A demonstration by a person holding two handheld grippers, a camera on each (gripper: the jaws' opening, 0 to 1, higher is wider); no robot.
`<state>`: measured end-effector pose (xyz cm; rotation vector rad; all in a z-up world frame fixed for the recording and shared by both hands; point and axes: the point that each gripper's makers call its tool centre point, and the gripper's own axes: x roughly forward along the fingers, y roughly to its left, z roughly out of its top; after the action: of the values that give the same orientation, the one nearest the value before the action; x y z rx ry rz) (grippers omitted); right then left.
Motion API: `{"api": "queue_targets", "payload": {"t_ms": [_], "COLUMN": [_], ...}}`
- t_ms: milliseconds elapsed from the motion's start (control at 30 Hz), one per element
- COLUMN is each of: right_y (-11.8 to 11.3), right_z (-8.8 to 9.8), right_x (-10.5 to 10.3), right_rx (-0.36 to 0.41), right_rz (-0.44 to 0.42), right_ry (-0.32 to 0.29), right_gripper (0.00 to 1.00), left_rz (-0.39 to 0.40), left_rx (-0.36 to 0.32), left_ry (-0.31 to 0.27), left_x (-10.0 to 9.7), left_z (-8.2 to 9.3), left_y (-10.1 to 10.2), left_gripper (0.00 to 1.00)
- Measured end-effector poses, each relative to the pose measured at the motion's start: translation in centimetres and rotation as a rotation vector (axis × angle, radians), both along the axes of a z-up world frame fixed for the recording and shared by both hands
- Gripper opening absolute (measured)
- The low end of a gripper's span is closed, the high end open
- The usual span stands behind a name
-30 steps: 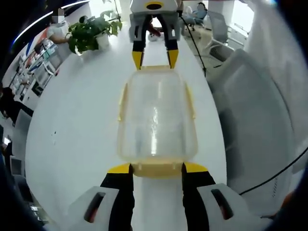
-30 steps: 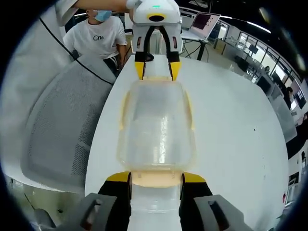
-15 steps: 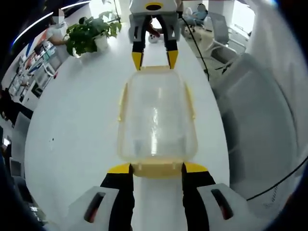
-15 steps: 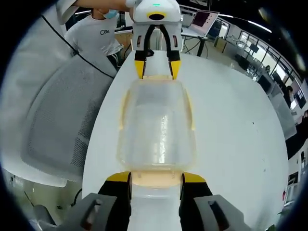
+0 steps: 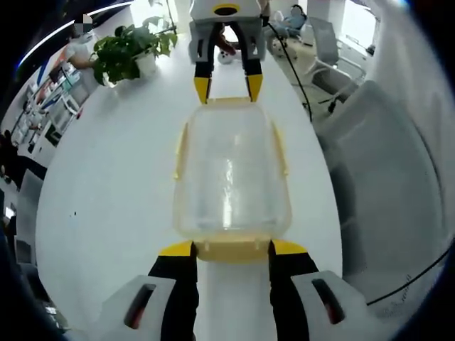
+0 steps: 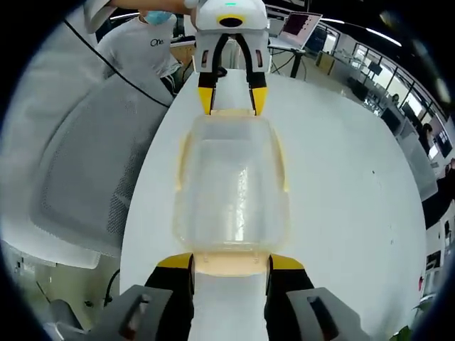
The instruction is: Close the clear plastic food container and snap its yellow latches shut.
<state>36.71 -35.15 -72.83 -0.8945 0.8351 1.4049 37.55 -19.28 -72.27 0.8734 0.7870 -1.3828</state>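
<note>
A clear plastic container (image 5: 231, 174) with its lid on lies lengthwise on the white table (image 5: 114, 192). Yellow latches (image 5: 181, 149) run along both long sides. My left gripper (image 5: 232, 250) grips the yellow end latch nearest it, one jaw on each side. At the far end the right gripper (image 5: 221, 89) clasps the opposite end latch the same way. In the right gripper view the same container (image 6: 231, 185) lies between my right gripper (image 6: 231, 261) below and the left gripper (image 6: 232, 99) above. I cannot tell whether the side latches are snapped down.
A potted plant (image 5: 131, 50) stands at the far left of the table. Grey mesh chairs (image 5: 384, 185) line one table edge, also (image 6: 78, 185). A person in a white shirt (image 6: 146, 50) sits beyond the table end, with a laptop (image 6: 298, 32) nearby.
The room and chairs have shifted in both views while the container and both grippers keep their places relative to each other. The grips look the same.
</note>
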Motion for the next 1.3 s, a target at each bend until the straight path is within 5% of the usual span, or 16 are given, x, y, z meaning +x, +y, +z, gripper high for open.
{"api": "queue_targets", "payload": {"t_ms": [1300], "right_y": [-2.2], "right_z": [-1.5], "right_x": [-0.1], "right_rx": [-0.032], "right_rz": [0.005], "right_ry": [0.0], "right_gripper": [0.36], "left_rz": [-0.015], "left_rx": [0.012], "left_ry": [0.02], "left_x": [-0.2], "left_z": [-1.9], "left_y": [-2.1], "left_gripper": [0.36]}}
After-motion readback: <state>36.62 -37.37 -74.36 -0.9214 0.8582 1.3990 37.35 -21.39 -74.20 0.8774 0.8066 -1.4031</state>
